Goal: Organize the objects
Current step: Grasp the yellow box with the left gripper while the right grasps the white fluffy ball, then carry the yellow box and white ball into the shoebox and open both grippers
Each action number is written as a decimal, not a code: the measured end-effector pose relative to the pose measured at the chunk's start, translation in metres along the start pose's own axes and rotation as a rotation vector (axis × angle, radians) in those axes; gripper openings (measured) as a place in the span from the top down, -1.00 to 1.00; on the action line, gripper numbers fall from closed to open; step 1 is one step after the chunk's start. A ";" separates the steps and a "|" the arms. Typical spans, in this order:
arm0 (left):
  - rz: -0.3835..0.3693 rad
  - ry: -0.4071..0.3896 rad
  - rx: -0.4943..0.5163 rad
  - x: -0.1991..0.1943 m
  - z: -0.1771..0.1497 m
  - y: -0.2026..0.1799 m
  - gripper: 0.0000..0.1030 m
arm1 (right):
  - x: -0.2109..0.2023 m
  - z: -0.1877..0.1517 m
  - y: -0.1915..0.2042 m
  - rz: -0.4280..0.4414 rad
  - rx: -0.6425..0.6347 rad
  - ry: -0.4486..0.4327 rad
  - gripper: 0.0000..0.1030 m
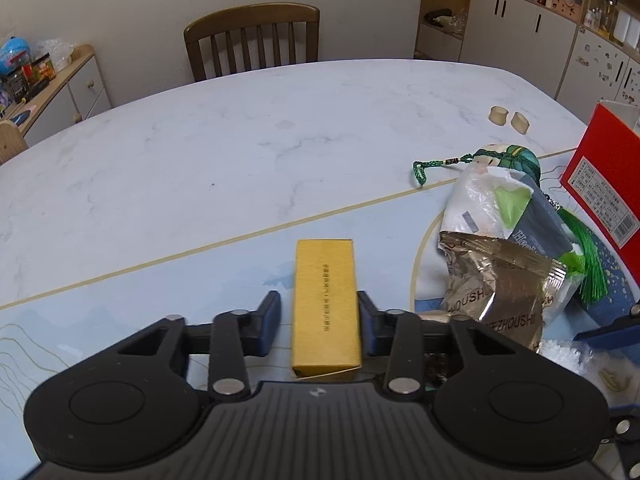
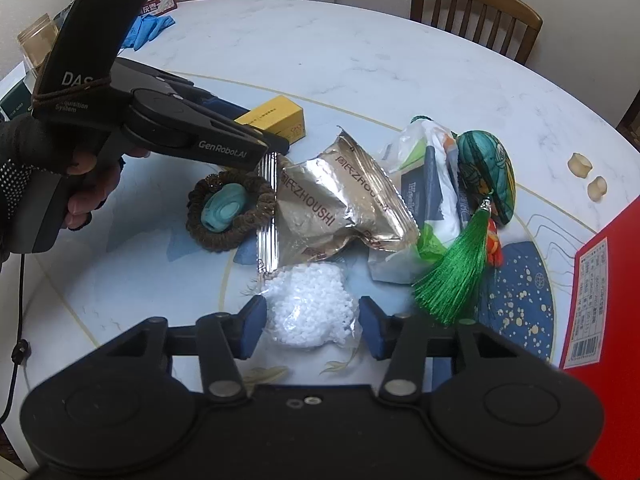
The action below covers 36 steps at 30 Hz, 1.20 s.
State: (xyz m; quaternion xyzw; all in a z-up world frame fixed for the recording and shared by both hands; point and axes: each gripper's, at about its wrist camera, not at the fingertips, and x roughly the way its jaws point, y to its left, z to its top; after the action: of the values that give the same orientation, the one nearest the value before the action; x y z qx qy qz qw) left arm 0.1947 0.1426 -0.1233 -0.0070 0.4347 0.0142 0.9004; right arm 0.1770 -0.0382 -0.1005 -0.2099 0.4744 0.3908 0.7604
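Note:
A yellow box [image 1: 325, 308] lies on the table between the fingers of my left gripper [image 1: 320, 320]. The right pad touches its side and a thin strip of table shows at the left pad. The right wrist view shows that gripper [image 2: 260, 130] from the side, held in a gloved hand, with the yellow box [image 2: 280, 120] at its tips. My right gripper [image 2: 312, 322] straddles a clear bag of white pellets [image 2: 308, 308] lying flat, a pad at each edge and no visible squeeze.
Close behind lie a gold foil pouch [image 2: 328, 208], a brown bead bracelet [image 2: 232, 212], a white plastic bag of packets [image 2: 432, 200] and a green tasselled sachet [image 2: 484, 172]. A red box [image 2: 608, 280] stands on the right. Two beige cylinders [image 1: 508, 120] and blue gloves [image 2: 148, 28] lie farther off.

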 end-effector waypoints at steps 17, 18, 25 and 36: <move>0.060 0.010 -0.086 -0.046 -0.005 0.001 0.50 | -0.044 -0.009 -0.006 0.052 0.053 -0.076 0.35; 0.061 0.002 -0.093 -0.051 -0.006 0.001 0.61 | -0.048 -0.009 -0.006 0.058 0.053 -0.083 0.35; 0.104 0.001 -0.126 -0.061 -0.006 -0.003 0.60 | -0.077 -0.016 -0.011 0.075 0.053 -0.115 0.36; 0.161 0.016 -0.125 -0.034 -0.005 -0.010 -0.30 | -0.107 -0.041 -0.024 0.092 0.090 -0.127 0.35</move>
State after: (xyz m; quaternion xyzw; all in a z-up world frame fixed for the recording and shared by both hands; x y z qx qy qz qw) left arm 0.1705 0.1319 -0.0997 -0.0284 0.4393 0.1138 0.8907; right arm 0.1474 -0.1235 -0.0257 -0.1281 0.4515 0.4162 0.7788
